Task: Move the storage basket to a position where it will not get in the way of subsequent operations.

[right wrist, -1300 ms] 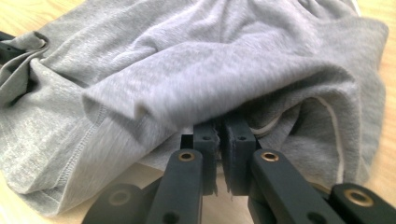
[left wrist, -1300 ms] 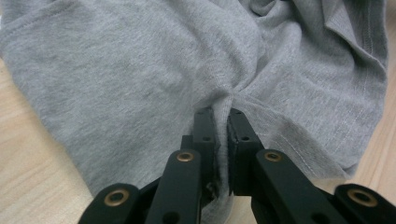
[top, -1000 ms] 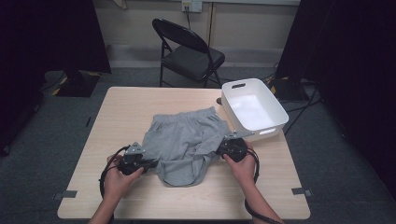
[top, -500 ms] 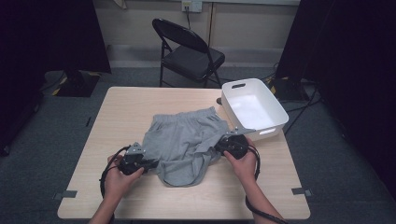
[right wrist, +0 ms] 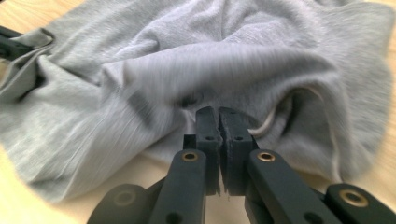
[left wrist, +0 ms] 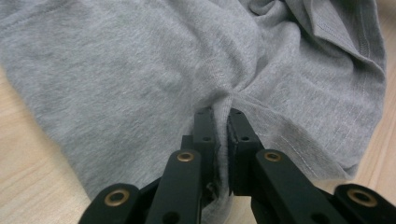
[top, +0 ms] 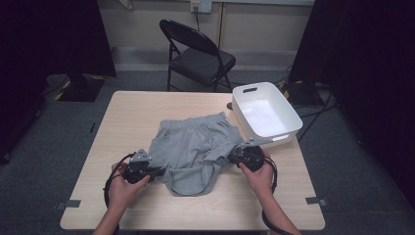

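The grey shorts [top: 195,152] lie on the worktop [top: 142,110] beside the white bin [top: 266,113]. Each hand-held gripper — left [top: 155,171], right [top: 234,157] — is clenched on their cloth. Since a second ago both edges have drawn slightly inward — likely a fold beginning.

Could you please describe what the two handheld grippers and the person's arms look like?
Both the left gripper and right gripper are black, with straight blocky jaws on linkage arms with brass-coloured pivots. Each trails a black cable, and the right one carries a grey plate. The forearms are bare, without sleeves.

One pair of grey shorts [top: 195,149], one white bin [top: 266,115], one folding chair [top: 198,56], one table [top: 147,110], two tongs.
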Demonstrator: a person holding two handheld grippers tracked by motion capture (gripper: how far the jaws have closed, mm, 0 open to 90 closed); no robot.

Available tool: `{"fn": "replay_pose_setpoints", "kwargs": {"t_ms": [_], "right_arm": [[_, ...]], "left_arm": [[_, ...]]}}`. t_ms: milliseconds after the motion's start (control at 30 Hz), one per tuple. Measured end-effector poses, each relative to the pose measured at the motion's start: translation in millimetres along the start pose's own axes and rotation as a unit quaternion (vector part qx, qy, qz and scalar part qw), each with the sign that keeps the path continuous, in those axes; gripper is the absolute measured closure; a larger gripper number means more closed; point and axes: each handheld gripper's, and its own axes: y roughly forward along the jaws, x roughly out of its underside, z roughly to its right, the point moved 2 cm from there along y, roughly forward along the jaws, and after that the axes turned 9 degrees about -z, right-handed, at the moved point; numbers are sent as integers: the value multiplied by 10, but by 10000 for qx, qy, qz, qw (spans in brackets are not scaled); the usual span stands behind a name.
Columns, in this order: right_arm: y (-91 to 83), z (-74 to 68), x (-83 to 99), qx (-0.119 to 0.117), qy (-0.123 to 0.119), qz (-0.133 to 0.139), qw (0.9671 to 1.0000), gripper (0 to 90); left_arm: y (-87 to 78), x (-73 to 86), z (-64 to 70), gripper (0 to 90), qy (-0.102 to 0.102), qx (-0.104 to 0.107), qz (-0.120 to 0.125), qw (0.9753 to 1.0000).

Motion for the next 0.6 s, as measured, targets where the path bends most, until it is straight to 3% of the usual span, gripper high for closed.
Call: {"fn": "replay_pose_setpoints", "kwargs": {"t_ms": [600], "right_arm": [[-621, 176, 667, 41, 267, 265, 9993, 880]], "left_arm": [[-62, 2, 0, 856, -81, -4, 59, 9999]]}}
